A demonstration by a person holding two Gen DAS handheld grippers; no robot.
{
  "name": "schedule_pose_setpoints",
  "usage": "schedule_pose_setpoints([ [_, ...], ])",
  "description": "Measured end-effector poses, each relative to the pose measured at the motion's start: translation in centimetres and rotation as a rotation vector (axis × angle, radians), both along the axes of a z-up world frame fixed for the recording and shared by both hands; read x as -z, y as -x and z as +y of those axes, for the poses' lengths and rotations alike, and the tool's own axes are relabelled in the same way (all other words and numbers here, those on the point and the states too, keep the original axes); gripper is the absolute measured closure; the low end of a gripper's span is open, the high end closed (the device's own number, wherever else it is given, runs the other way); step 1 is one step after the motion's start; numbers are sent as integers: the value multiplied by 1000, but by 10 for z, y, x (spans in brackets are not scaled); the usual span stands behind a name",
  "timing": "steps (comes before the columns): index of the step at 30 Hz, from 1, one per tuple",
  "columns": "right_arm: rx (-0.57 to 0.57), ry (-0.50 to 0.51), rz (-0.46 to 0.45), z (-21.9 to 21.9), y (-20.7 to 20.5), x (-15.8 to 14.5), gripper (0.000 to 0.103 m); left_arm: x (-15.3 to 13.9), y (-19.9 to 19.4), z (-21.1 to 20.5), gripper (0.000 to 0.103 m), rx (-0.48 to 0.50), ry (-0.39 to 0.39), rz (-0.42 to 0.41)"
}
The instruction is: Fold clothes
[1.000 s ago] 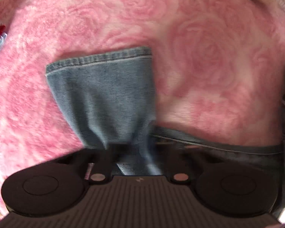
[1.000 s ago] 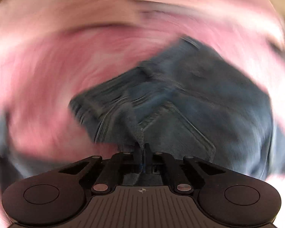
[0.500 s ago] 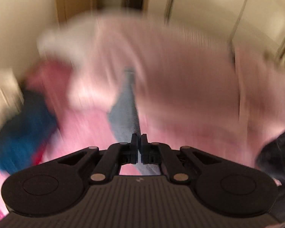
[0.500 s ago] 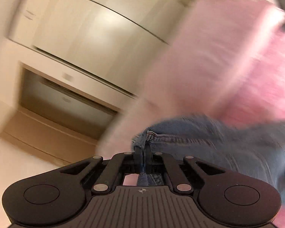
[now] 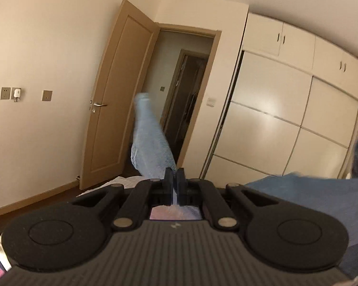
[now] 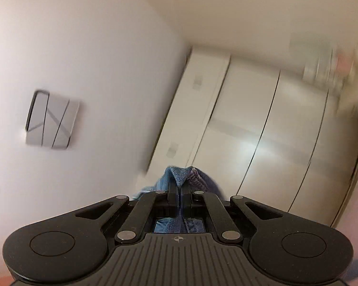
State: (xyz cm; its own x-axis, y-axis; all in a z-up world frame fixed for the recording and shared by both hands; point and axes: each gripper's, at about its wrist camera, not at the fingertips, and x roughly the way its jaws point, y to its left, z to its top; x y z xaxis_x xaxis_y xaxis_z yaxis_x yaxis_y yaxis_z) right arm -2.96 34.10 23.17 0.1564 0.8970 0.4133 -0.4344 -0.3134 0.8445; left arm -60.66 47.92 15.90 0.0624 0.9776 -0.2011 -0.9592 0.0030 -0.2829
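Both grippers have swung up off the pink bed, carrying the jeans into the air; no fold is made yet. Left view: left gripper jaws pinched on denim, a leg flying before the door; right view: right gripper jaws clamped on bunched denim, wardrobe beyond, nothing of the leg.

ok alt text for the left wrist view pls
The left gripper, shut on a fold of jeans, holds them up in a bedroom, one pale denim leg flung out ahead of the fingers. Behind it are an open wooden door and a white wardrobe; more blue denim fills the lower right.
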Motion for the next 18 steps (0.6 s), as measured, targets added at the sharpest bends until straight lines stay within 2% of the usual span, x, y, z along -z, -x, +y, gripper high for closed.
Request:
schedule_pose_setpoints([
  [2,82,48,23,-44,-12,22,103,25,3,-21,102,21,36,-7],
  [3,106,103,40,-65,-20,44,103,44,4,-33,102,40,73,-10],
  [5,125,234,94,-109,-37,98,103,88,5,-56,102,83,159,-18],
  [7,131,402,145,-152,-52,161,103,144,0,-82,101,99,288,15],
  [9,127,706,169,-194,-60,235,103,211,-8,-106,91,77,449,83],
  [10,112,885,179,-212,-64,273,102,245,-12,-119,89,65,530,117],
  [11,85,1077,202,-228,-68,309,97,280,-14,-132,92,24,630,139],
  [13,28,1405,267,-264,-75,377,95,321,-17,-157,91,-26,757,127],
  [14,11,1495,285,-280,-74,401,95,339,-18,-169,91,-46,813,117],
  [16,-36,1568,286,-297,-84,426,94,375,-20,-194,91,-87,925,98],
  [18,-91,1605,265,-306,-98,441,87,380,-34,-202,91,-84,923,118],
])
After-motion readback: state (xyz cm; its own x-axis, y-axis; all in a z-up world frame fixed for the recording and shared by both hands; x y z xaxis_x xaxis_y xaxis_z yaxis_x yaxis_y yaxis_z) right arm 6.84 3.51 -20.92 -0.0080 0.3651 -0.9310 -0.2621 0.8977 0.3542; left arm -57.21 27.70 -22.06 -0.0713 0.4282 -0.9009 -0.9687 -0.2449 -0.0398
